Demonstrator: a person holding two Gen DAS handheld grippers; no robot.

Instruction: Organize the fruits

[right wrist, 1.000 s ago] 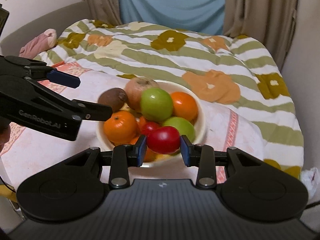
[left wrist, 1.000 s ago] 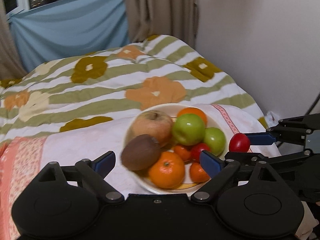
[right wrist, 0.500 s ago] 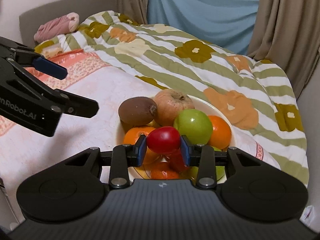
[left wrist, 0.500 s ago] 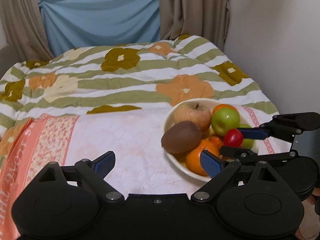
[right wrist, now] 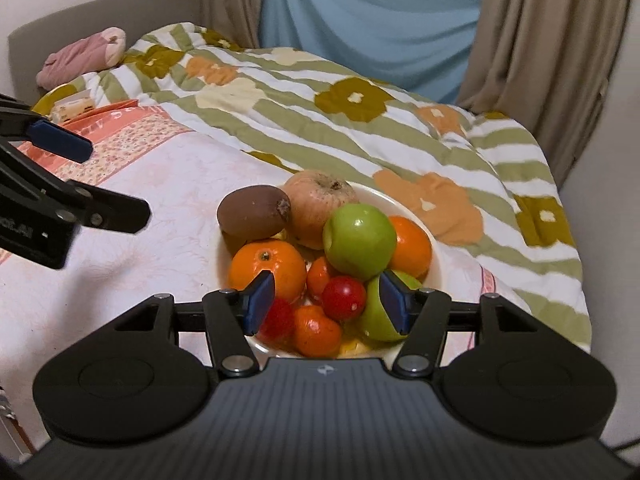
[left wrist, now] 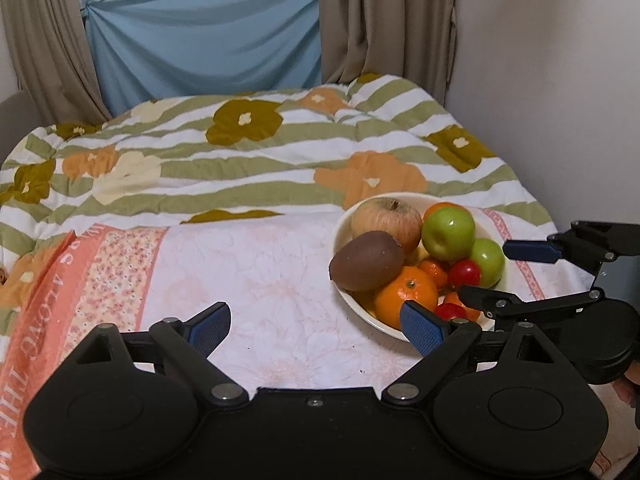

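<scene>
Both jaws apart; fruit bowl (right wrist: 434,256) between.

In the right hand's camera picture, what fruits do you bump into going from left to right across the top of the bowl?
Brown kiwi → pale wrinkly apple → big green apple → orange at the right of the bowl.

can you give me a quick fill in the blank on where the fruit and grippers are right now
1. All the fruit lies in a white ____.
2. The kiwi leans on the bowl's rim, next to the ____ apple.
3. The right gripper is ____ and holds nothing.
4. The left gripper is open over the ____ cloth.

Missing words: bowl; brown; open; pink
</scene>
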